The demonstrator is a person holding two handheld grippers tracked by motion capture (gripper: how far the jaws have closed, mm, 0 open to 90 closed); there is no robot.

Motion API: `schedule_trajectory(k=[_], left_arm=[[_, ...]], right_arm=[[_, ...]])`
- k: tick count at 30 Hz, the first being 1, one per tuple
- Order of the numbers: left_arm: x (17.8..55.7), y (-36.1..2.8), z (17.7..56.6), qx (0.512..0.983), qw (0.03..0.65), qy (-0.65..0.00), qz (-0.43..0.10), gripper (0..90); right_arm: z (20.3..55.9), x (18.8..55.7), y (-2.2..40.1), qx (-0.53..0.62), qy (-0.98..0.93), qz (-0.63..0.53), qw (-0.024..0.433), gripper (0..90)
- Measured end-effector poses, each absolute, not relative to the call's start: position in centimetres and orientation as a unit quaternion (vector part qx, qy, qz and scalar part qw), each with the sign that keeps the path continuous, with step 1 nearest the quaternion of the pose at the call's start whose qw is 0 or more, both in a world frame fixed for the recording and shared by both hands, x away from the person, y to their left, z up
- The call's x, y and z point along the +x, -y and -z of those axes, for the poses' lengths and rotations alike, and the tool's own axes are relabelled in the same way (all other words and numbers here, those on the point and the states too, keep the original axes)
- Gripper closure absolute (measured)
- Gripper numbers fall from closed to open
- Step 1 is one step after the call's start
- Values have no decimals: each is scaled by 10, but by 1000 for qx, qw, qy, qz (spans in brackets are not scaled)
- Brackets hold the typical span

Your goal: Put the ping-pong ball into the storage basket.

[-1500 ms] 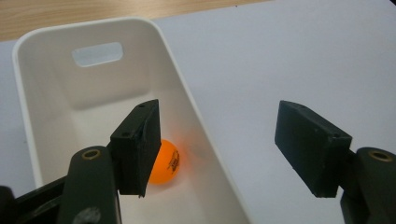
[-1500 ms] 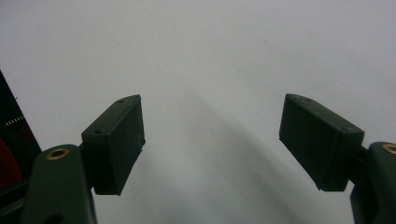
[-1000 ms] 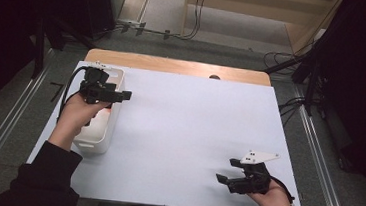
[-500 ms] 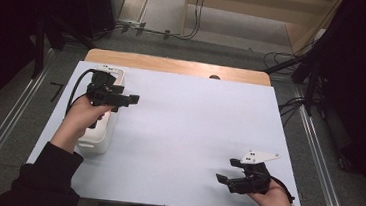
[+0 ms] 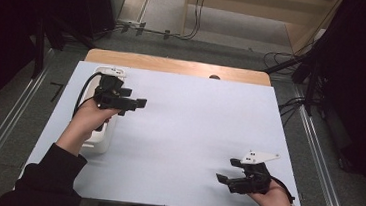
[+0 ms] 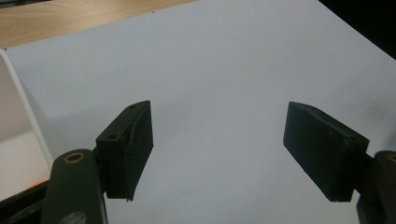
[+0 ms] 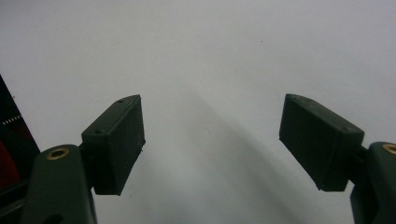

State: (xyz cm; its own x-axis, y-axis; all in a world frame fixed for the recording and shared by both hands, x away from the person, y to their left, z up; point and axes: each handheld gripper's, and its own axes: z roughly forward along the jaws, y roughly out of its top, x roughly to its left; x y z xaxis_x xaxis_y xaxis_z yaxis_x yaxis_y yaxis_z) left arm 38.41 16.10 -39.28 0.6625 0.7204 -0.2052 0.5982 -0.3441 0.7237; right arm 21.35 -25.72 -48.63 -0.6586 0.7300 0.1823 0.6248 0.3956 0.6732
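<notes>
At the far left of the white sheet (image 5: 194, 124), the left gripper (image 5: 138, 102) hangs just beside a white box (image 5: 98, 137), pointing right over bare sheet; its jaws have just been opening and hold nothing. Near the right corner, the right gripper (image 5: 228, 170) rests low with jaws spread, also grasping nothing. Judging by this, the box looks set down and let go at the sheet's left edge, with nothing visibly left to pick up.
</notes>
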Motion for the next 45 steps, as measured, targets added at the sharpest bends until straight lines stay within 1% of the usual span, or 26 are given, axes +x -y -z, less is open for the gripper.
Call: schedule_trajectory(k=[12,21,24,35,36,45], left_arm=[[381,-150,400,817,411,-396,-77,240],[379,-143,406,823,401,-393,-85,240],[379,-143,410,827,396,-393,-71,241],[369,-138,416,828,408,-377,-71,235],[368,-138,416,830,407,-376,-71,217],[357,-135,418,836,404,-364,-75,216]], right_arm=[[486,213,257,406,-833,-368,73,207],[486,213,258,407,-832,-370,76,207],[486,213,258,407,-832,-370,76,207],[486,213,258,405,-832,-371,75,207],[486,213,258,405,-832,-371,76,207],[486,213,258,406,-833,-369,75,207]])
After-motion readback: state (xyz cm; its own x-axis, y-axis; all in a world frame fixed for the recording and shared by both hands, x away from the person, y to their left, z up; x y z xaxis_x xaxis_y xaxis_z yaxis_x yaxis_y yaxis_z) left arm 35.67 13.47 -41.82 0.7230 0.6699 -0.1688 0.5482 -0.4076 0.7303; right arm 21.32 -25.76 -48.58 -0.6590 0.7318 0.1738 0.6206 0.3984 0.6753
